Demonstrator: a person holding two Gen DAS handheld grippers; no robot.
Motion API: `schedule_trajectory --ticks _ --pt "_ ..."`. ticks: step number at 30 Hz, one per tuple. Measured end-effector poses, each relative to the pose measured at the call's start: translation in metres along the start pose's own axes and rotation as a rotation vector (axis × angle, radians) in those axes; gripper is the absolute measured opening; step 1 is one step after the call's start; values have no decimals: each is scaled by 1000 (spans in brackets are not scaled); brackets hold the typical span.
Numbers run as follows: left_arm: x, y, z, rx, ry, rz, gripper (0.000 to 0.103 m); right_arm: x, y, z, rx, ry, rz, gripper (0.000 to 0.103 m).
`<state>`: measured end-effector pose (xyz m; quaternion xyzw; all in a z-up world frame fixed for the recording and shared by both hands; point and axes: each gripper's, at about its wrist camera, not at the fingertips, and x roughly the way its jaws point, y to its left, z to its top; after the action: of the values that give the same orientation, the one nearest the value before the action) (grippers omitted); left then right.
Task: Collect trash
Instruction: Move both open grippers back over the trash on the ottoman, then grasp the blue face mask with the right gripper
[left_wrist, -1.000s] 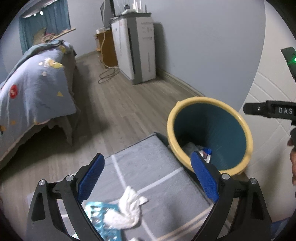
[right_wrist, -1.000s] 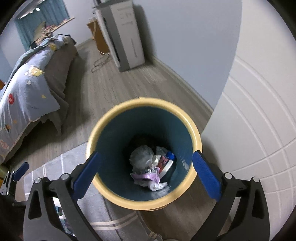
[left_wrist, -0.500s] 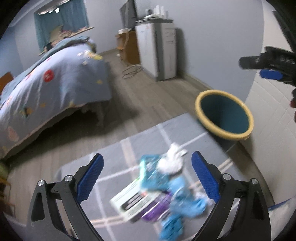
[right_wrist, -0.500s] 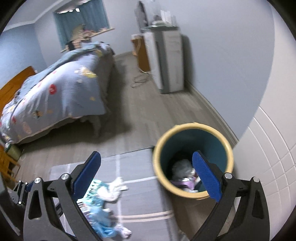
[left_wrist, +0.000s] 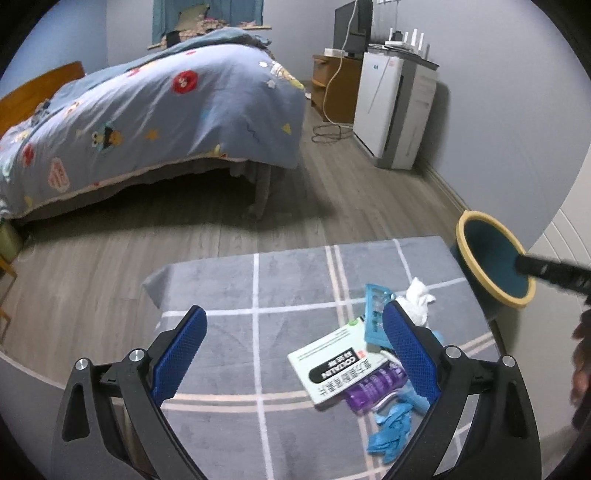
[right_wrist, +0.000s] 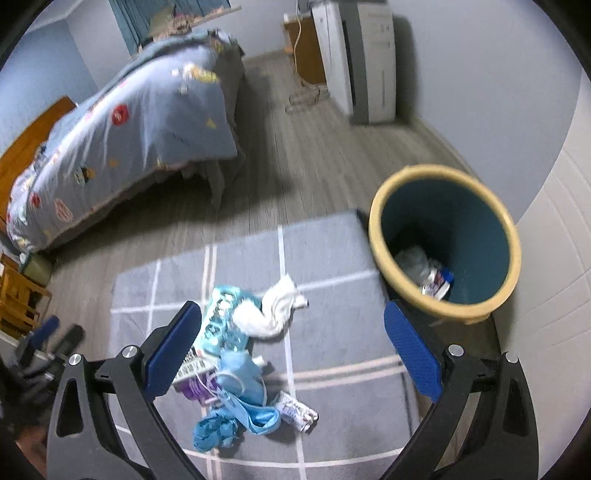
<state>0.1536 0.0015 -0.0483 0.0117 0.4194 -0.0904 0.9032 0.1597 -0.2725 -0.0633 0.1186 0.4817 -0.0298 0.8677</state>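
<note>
Left wrist: the left claw (left_wrist: 293, 349) gapes empty above the rug's (left_wrist: 221, 280) right edge, where a stiff, light medicine box (left_wrist: 334, 363) invites an edge grip.

Right wrist: the right claw (right_wrist: 291, 341) gapes empty; a soft tissue wad (right_wrist: 273, 314) would pinch anywhere, near the trash bin (right_wrist: 443, 240).

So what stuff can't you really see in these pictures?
- Trash in the bin: the right wrist view is blurred, so the pieces at the bottom cannot be named; in the left wrist view the bin's wall hides them.
- Purple packet: partly under the white box and behind the left gripper's finger.
- Trash pile: blurred, tangled, partly behind the right gripper's finger.
</note>
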Motion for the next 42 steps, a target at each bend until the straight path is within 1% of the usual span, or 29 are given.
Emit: schedule_trajectory --ticks 3,5,8,10,12,14,16,17,19,21,22,26,29,34,37,40,42 --pt "10 12 -2 -16 41 2 95 21 9 -14 -22 60 -10 97" --pt "14 20 -1 -34 56 4 95 33 17 -21 -24 95 22 97" --pt "22 29 0 -58 84 19 95 50 31 -30 -60 145 49 95" --pt "26 32 -1 -63 96 19 95 61 39 -36 -76 181 61 88" --pt "29 29 -2 -33 102 30 95 68 43 -38 -77 196 67 85" --pt "31 25 -4 2 114 37 95 75 44 -39 -70 215 89 77" --pt "32 22 -4 13 118 34 95 81 43 -39 -47 240 124 62" --pt "32 21 -4 14 121 32 95 85 43 -40 -29 263 150 58" --pt "33 21 -4 8 124 27 95 91 42 -42 -3 304 189 37" --pt "34 19 -3 5 127 20 95 93 41 -42 12 311 190 25" --pt "34 18 -2 8 127 19 95 88 39 -39 15 289 185 25" --pt "38 3 -7 56 145 7 95 70 31 -27 57 232 228 25" --pt "42 -10 -12 96 160 -2 95 57 21 -20 103 206 256 25" --pt "47 -37 -20 139 173 -61 95 40 8 -5 134 148 251 25" --pt "55 -56 -29 160 205 -96 95 36 -5 2 161 127 238 25" --pt "63 -73 -37 172 228 -131 95 34 -16 9 202 117 249 25" --pt "67 -84 -42 198 229 -141 95 32 -21 13 220 102 266 25"
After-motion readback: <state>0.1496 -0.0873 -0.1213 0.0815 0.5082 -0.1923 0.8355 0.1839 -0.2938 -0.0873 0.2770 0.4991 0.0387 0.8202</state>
